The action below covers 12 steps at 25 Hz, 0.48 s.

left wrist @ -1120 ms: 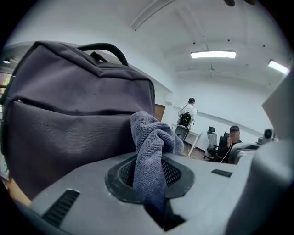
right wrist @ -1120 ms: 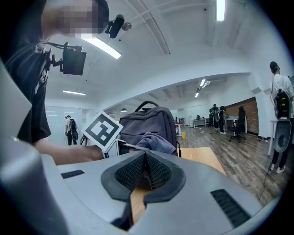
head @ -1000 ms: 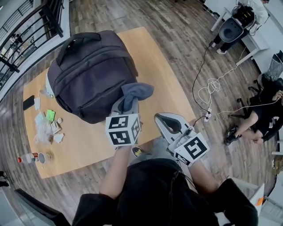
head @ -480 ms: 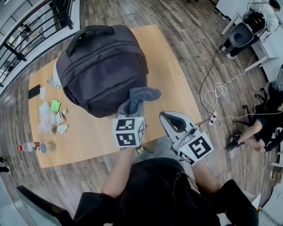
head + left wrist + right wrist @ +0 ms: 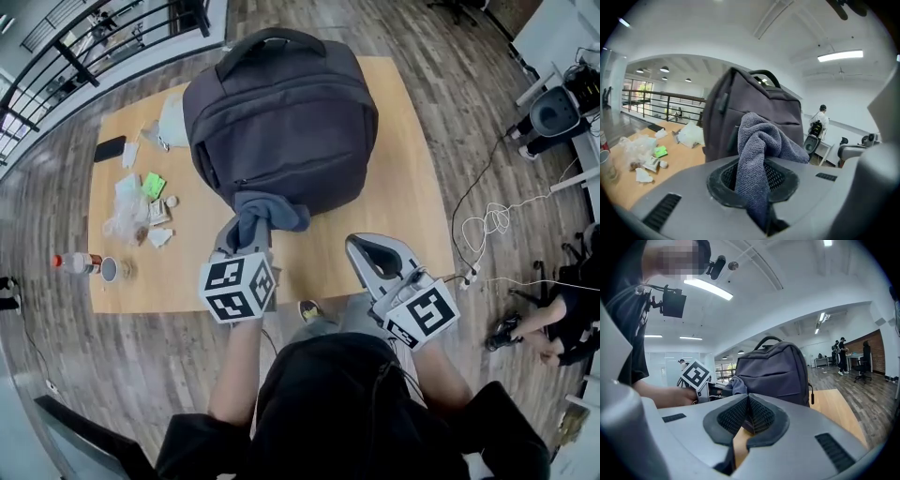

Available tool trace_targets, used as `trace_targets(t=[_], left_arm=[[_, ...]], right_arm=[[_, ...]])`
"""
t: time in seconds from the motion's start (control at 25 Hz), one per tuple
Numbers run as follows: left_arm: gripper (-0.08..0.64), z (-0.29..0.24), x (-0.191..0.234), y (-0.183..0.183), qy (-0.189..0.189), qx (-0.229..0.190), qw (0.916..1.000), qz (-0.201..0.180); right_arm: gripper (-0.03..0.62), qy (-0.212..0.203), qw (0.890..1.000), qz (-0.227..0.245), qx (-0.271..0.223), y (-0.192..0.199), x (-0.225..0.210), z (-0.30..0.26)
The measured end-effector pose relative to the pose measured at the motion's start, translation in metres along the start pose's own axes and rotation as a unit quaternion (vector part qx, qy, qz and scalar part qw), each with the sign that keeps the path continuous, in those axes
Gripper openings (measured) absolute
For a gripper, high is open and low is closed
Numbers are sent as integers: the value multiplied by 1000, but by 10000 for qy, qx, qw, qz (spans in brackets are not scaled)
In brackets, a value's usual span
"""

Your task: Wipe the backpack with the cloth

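A dark grey backpack (image 5: 281, 122) lies on the wooden table (image 5: 398, 202), handle at the far end. My left gripper (image 5: 242, 242) is shut on a blue-grey cloth (image 5: 267, 214), whose bunched end rests against the backpack's near lower edge. In the left gripper view the cloth (image 5: 757, 154) runs up from between the shut pads in front of the backpack (image 5: 736, 112). My right gripper (image 5: 380, 255) hovers over the table's near edge, right of the cloth, shut with nothing in it. In the right gripper view its pads meet (image 5: 749, 416), with the backpack (image 5: 780, 371) ahead.
Left of the backpack lie a black phone (image 5: 110, 148), a green packet (image 5: 153, 185), crumpled wrappers (image 5: 131, 217), a cup (image 5: 111, 270) and a bottle (image 5: 75, 262). A white cable (image 5: 492, 220) trails on the floor at the right. A railing (image 5: 94, 47) runs at the far left.
My left gripper has carried the cloth leftward along the backpack's near side, from its right flank to its lower middle. The right gripper has shifted a little and stays shut.
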<state>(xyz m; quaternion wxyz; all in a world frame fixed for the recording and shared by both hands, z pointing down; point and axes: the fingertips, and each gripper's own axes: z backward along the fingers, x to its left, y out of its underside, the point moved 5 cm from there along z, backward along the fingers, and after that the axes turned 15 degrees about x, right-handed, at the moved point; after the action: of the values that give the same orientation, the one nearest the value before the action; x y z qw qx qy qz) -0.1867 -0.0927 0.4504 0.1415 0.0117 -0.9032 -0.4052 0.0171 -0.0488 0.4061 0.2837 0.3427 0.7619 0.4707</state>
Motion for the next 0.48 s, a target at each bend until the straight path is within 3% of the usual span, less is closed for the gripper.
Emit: trace_targets(t=[0.24,0.48], left_arm=[[55,25,45,-8,-474,-254,9984,189],[55,31,40,-27,-457,-465,9978,122]], right_arm=[[12,-180,9998,70,-6,-2,12,-15],[12,-153,9998,73,-40,-2,15,-14]])
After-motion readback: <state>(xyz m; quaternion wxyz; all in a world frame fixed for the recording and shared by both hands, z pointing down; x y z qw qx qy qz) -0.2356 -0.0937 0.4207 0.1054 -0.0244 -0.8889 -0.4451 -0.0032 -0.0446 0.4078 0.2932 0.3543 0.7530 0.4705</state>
